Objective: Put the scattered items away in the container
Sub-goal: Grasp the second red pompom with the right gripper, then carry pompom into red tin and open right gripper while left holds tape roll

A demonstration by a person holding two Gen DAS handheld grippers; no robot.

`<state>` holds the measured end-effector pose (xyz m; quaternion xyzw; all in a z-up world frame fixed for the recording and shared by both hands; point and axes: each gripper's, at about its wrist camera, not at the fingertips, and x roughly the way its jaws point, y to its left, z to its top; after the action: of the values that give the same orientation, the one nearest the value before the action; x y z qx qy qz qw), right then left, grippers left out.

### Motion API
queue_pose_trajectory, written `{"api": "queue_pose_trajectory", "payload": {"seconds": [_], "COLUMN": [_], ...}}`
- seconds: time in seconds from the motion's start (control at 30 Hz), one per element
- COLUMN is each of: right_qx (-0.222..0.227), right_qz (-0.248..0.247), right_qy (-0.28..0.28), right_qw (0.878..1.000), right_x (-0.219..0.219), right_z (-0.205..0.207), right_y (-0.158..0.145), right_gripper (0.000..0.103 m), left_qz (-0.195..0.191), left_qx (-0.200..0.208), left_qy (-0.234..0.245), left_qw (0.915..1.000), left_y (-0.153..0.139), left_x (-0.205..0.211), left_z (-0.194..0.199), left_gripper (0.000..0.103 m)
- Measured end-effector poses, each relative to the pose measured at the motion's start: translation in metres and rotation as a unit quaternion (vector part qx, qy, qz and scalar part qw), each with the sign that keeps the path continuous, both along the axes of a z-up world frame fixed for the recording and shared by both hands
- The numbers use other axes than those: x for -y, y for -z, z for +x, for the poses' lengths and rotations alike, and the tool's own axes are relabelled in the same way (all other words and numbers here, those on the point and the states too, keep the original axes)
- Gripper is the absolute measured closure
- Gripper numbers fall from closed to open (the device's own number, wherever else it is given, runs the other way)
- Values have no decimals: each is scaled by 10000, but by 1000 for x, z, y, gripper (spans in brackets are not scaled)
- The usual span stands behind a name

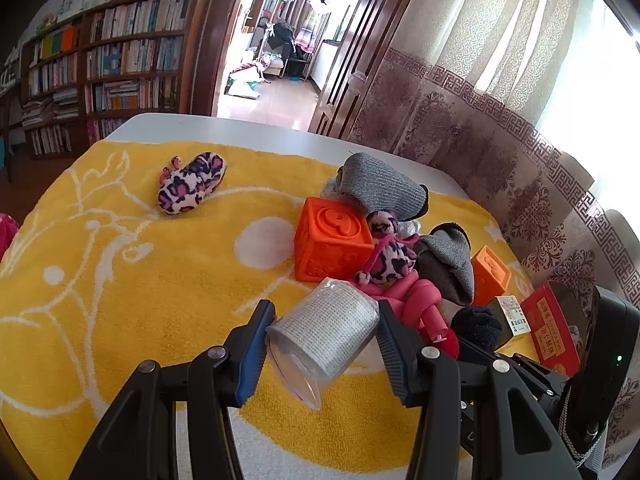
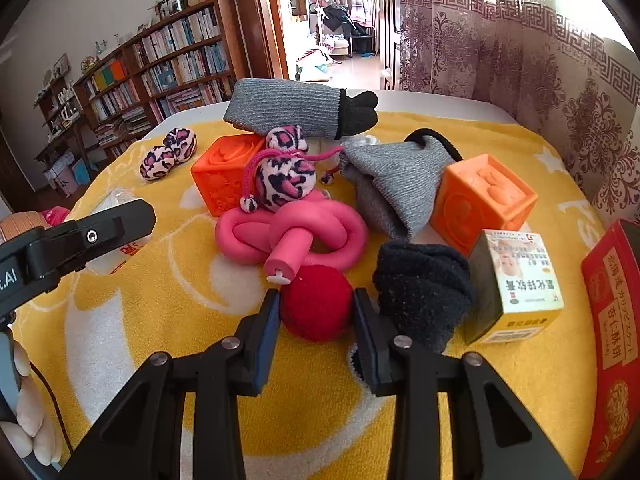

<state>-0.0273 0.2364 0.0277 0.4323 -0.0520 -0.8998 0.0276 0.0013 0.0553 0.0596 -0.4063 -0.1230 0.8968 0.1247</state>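
My left gripper (image 1: 323,334) is shut on a silvery-white wrapped roll (image 1: 324,332), held tilted just above the yellow towel (image 1: 120,300). My right gripper (image 2: 316,312) has its pads against both sides of a red ball (image 2: 318,304) that rests on the towel (image 2: 160,300). A pile lies beyond: a knotted pink foam tube (image 2: 292,232), leopard-print plush toys (image 2: 280,176), two orange cubes (image 2: 484,200) (image 2: 224,176), grey socks (image 2: 396,188), a black sock (image 2: 424,284) and a small medicine box (image 2: 516,284). A red box (image 2: 612,320) stands at the right edge.
Another leopard plush (image 1: 190,182) lies alone at the far left of the towel. The white table edge (image 1: 240,128) runs behind the pile, with curtains (image 1: 500,112) to the right and bookshelves (image 1: 104,64) beyond. The left gripper's body (image 2: 72,240) shows at left in the right wrist view.
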Motion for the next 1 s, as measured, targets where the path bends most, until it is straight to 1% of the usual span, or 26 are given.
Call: {"api": "queue_pose_trajectory", "payload": {"seconds": [0.17,0.63,0.83,1.0], "right_qx": [-119,-638,-818,-908], "right_qz": [-228,-426,-408,-499], "right_qy": [30,202,404,742], "right_qw": [9997,9968,9950,9918], "right_x": [-5,-20,-37,-61], "right_z": [12,61,81,100], "right_y": [-10,-47,-60,-64], "right_gripper": [67,67,67,67], "left_qz": [-31,-343,-439,-528], "left_qx": [-20,-253,-298,-365], "left_qy": [20,132,226,299], "left_qw": [10000,9990,9983,9975], "left_y": [0,-6,-6,-8], "left_x": [-2,-18,-26,-32], "left_z": [1,10,13,16], "left_gripper": [50,50,50,50]}}
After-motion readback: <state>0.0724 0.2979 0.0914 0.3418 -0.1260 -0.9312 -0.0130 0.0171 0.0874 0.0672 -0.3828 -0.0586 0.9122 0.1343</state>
